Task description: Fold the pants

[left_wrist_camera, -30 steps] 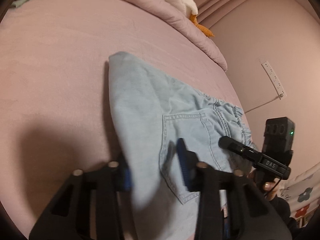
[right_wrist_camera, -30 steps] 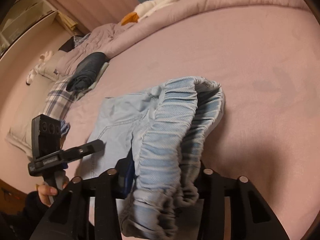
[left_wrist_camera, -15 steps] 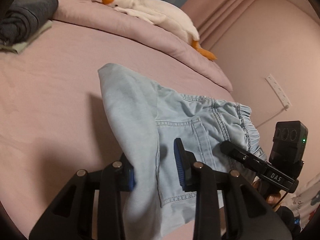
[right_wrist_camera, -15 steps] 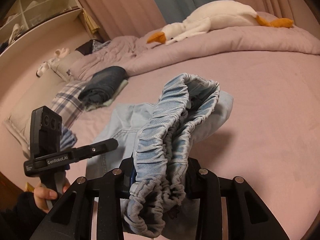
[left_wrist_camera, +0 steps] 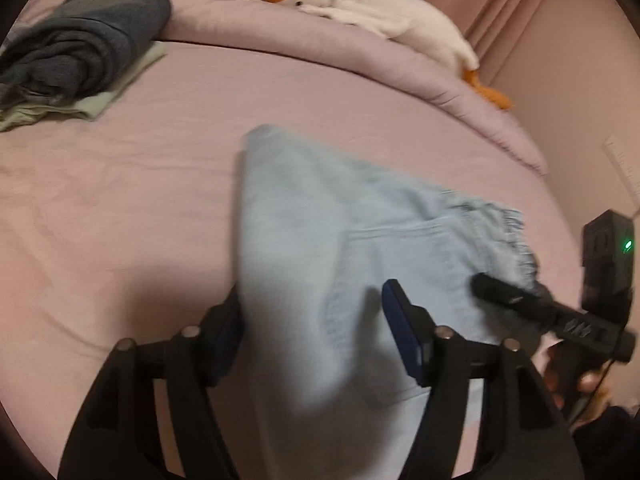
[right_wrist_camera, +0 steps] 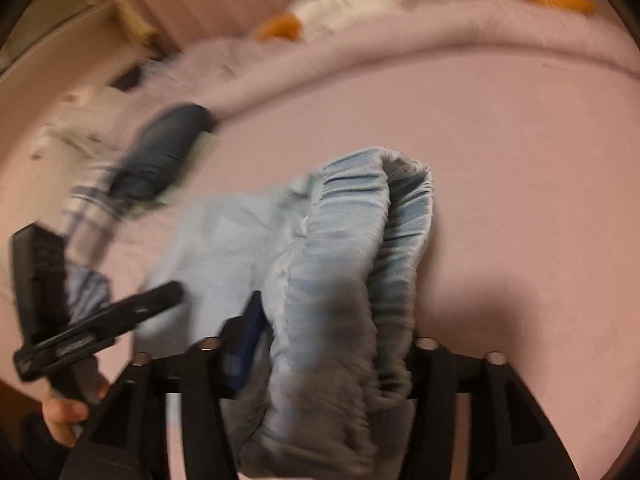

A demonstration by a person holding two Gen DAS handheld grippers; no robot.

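Observation:
Light blue denim pants (left_wrist_camera: 320,240) lie folded on the pink bed (left_wrist_camera: 140,200). My left gripper (left_wrist_camera: 312,296) straddles a raised fold of the leg. Its jaws are opening, and the right pad (left_wrist_camera: 400,320) stands clear of the cloth. In the right wrist view the bunched elastic waistband (right_wrist_camera: 360,260) fills the gap of my right gripper (right_wrist_camera: 336,312). Those jaws are opening too; the left pad (right_wrist_camera: 248,332) shows beside the cloth and the right pad is hidden. Each gripper appears in the other's view: the right gripper (left_wrist_camera: 492,290) and the left gripper (right_wrist_camera: 168,292).
A dark folded garment (left_wrist_camera: 80,40) rests on a pale green one at the far left. A white goose plush (left_wrist_camera: 360,4) lies on the rolled duvet behind. The wall (left_wrist_camera: 580,100) is close on the right. A plaid pillow (right_wrist_camera: 84,208) and a shelf stand at the left.
Both pairs of jaws have spread wider around the pants. Both views have swung and shifted across the bed, and the left view now takes in more of the goose and the dark garment.

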